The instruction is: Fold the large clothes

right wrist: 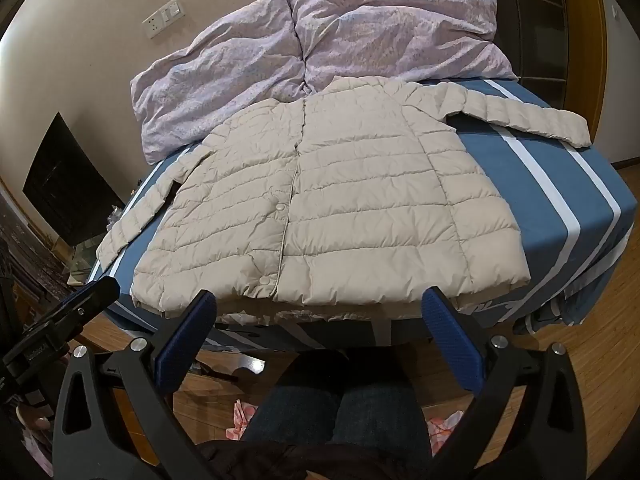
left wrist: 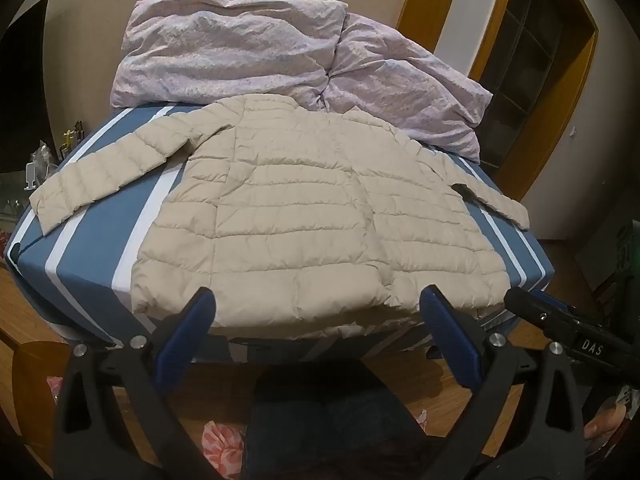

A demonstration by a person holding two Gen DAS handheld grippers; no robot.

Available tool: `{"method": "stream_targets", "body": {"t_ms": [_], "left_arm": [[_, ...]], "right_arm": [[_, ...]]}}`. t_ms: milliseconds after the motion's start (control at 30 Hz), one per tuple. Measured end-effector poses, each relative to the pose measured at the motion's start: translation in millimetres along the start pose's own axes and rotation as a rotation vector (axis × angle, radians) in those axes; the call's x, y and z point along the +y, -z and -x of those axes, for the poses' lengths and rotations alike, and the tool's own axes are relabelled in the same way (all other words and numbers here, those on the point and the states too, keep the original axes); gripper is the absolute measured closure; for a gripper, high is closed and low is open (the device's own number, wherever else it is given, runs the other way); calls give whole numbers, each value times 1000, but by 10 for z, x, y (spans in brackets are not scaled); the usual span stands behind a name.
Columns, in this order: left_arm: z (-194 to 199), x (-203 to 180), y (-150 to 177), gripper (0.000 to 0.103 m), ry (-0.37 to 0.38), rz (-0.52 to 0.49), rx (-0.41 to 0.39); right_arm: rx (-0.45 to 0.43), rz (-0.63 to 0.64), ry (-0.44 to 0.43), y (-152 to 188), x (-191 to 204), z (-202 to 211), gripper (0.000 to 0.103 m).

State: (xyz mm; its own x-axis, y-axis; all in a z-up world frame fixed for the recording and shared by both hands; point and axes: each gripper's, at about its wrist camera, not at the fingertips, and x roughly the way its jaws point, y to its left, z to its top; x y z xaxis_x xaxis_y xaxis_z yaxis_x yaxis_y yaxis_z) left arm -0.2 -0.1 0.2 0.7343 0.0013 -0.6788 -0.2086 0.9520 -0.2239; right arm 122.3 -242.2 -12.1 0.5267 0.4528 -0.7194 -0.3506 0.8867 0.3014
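Two views show one beige quilted jacket [left wrist: 304, 216] spread flat on a bed with a blue, white-striped sheet [left wrist: 100, 248].

From the left wrist, the left gripper [left wrist: 318, 312] hangs above the jacket's near hem, its blue-padded jaws wide apart with nothing between them. The jacket lies front up, one sleeve [left wrist: 100, 176] stretched out to the picture's left, the other reaching the bed's right edge. A crumpled lilac duvet [left wrist: 248, 48] is heaped behind the collar. The right gripper's black finger shows at the right edge, beside the bed's corner.

From the right wrist, the right gripper [right wrist: 320, 312] also stands wide and empty, just short of the hem. The snap-buttoned front [right wrist: 294, 184] runs down the jacket's middle. A person's knees in dark jeans [right wrist: 336, 416] show below, over a wooden floor [right wrist: 600, 360].
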Motion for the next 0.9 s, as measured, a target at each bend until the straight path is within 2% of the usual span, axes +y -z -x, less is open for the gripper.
{"method": "stream_targets", "body": {"t_ms": [900], "left_arm": [[-2,-6,2,2,-1,-5,3]], "right_arm": [[3,-6,-1,-13,-16,-29,1]]}}
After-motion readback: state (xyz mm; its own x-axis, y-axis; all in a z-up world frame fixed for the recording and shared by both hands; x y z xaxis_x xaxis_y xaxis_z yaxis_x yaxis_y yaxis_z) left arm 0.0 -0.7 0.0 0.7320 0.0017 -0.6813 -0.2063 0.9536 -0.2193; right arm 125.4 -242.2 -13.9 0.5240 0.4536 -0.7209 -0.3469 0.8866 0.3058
